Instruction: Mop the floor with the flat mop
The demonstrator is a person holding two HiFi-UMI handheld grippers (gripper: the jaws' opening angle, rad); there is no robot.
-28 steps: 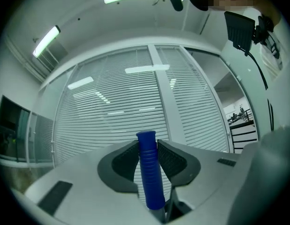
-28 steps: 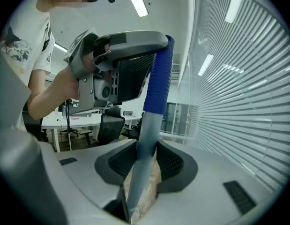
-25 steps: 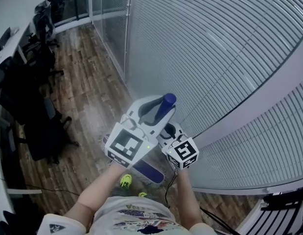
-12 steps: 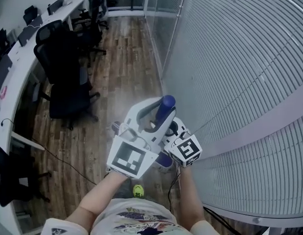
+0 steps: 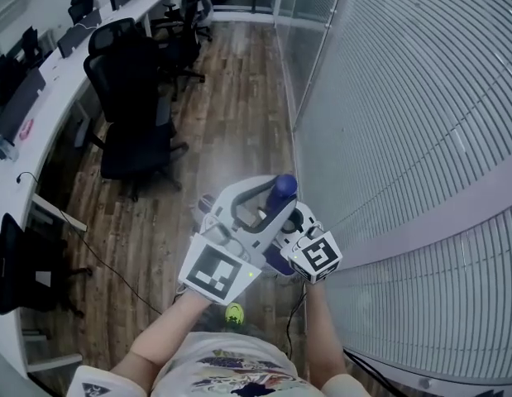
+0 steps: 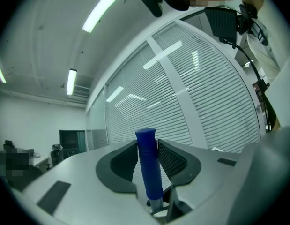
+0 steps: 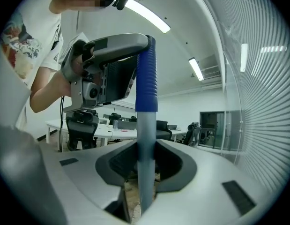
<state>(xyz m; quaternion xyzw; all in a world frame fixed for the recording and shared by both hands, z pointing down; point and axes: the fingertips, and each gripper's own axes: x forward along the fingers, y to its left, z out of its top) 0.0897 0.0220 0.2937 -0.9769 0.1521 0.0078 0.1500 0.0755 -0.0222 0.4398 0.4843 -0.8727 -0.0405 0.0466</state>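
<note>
**A:** Quick one. What is the left gripper [image 6: 148,157] doing?

**B:** It is clamping the blue grip [image 6: 149,172] at the top of the mop handle [image 7: 145,144]. The jaws are sitting partly closed, with the pads pressing on both sides of the grip. The grip's top end is poking up above them.

**A:** And the right gripper [image 7: 145,168]?

**B:** It is holding the same pole, lower down. Its jaws are squeezing the grey shaft just below where the blue grip ends. Both grippers are pointing roughly level, with the left one sitting above the right.

**A:** Where is the mop itself?

**B:** The handle is standing close to upright in front of the person, right beside the glass wall with blinds [image 5: 404,98]. A dark blue patch [image 5: 277,265] is showing low between the two grippers. It could be the mop head, but I cannot tell for sure.

**A:** What about the floor?

**B:** The wooden floor [image 5: 231,98] is running away from the person along that wall. Black office chairs [image 5: 136,131] are sitting on the left, by a long white counter [image 5: 53,98] carrying monitors [image 5: 16,102].

**A:** And the person?

**B:** Both forearms [image 5: 177,325] are reaching forward to the grippers. A bright green shoe [image 5: 233,313] is peeking out below them.
</note>
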